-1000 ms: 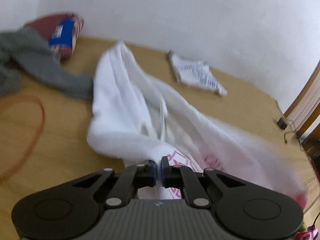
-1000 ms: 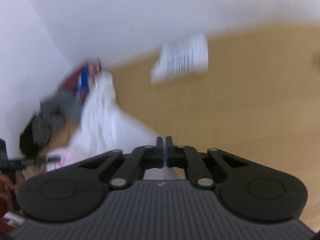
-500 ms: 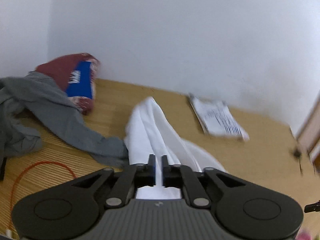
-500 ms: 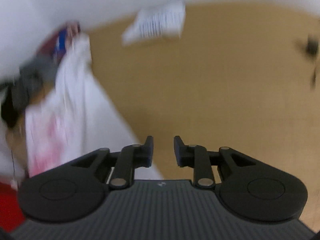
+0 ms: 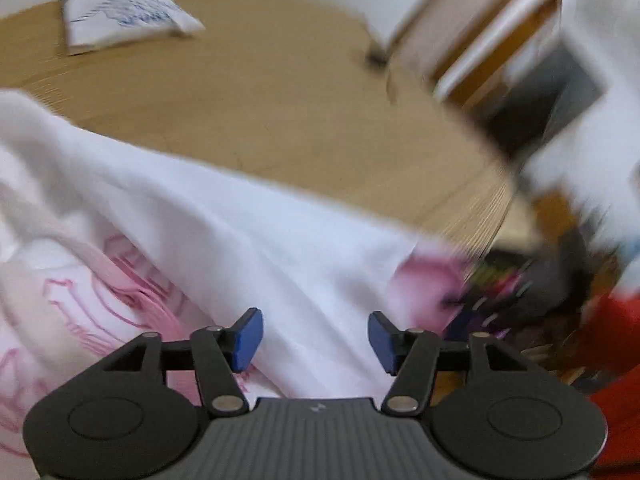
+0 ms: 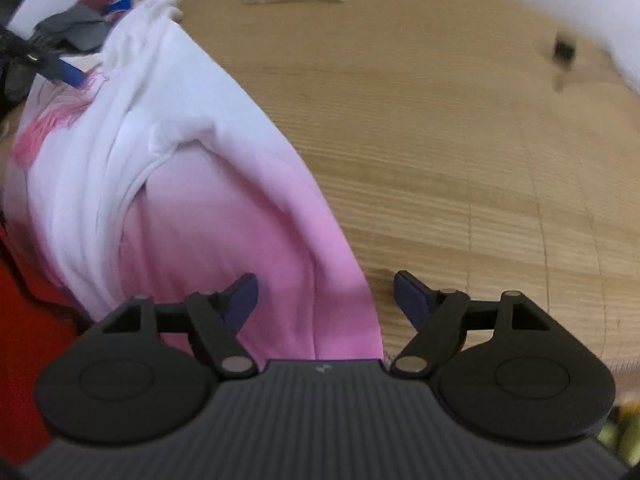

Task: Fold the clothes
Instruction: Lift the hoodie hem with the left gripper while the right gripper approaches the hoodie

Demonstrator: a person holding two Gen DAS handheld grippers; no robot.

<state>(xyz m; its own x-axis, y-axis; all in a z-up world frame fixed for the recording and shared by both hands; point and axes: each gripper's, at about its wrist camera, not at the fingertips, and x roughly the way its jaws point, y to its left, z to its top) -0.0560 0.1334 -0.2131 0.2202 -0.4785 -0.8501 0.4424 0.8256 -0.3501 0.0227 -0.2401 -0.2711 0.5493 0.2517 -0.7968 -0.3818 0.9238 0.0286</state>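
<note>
Shirt let go, both grippers now spread wide above it.

Left wrist: the left gripper (image 5: 315, 336), pinched on cloth a moment ago, gapes over the white shirt (image 5: 224, 236) with its pink print, too blurred to read; a folded garment (image 5: 124, 16) lies far back on the table (image 5: 280, 92). Right wrist: the right gripper (image 6: 325, 300), already parted, stands wider over the shirt's pink hem (image 6: 256, 240); grey cloth (image 6: 74, 28) lies beyond.

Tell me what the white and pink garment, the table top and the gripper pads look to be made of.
White and pink garment: soft knit fabric, likely cotton jersey; matte, it drapes in soft folds and creases.
Table top: light wood or wood-look laminate; straight grain lines, low sheen; which one is unclear.
Pads of the left gripper: blue, smooth, probably rubber or soft plastic, on black, seemingly plastic, links.
</note>
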